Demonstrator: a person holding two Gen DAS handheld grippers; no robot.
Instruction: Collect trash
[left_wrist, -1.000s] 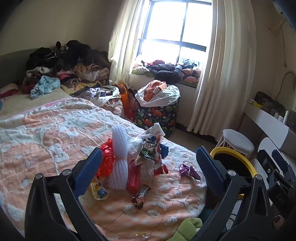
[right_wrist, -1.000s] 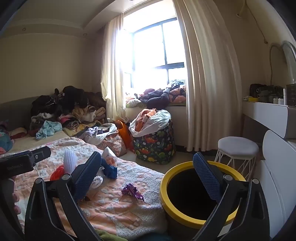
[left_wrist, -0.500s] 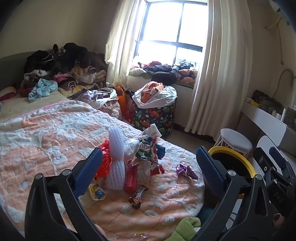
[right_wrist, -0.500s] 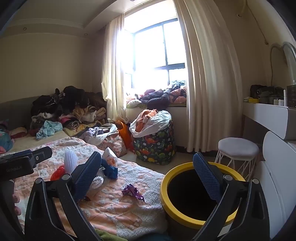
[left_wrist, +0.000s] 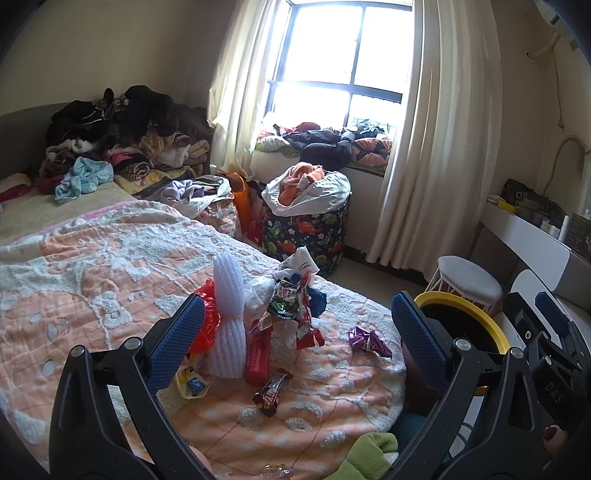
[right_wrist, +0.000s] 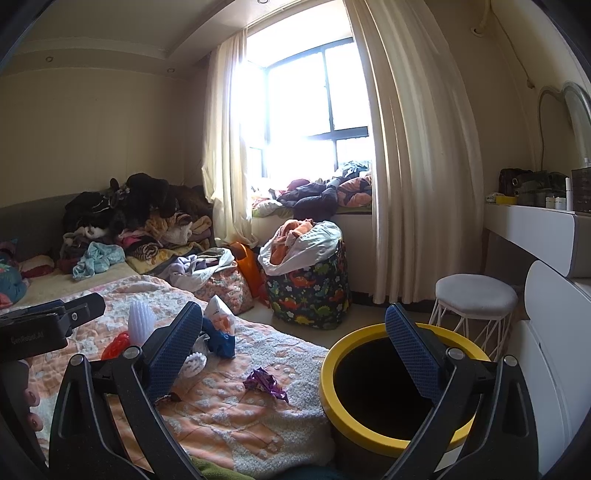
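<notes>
The left gripper (left_wrist: 297, 341) hung wide apart, empty, above the trash pile (left_wrist: 258, 317) near the bed's (left_wrist: 92, 266) foot edge. A purple wrapper (right_wrist: 265, 383) lay nearer the corner. The right gripper (right_wrist: 293, 347) gaped empty over the yellow-rimmed bin (right_wrist: 354, 421) beside it.

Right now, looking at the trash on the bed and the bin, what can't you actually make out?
- Yellow-rimmed bin: inside is black shadow in the right wrist view, so contents unknown; the left wrist view shows only part of its rim behind a finger.
- Red bag: partly behind the other finger in the left wrist view.
- Wrapper print: the brown wrapper and purple wrapper are too small to read.
- Clear item: cut off by the bottom edge.
</notes>
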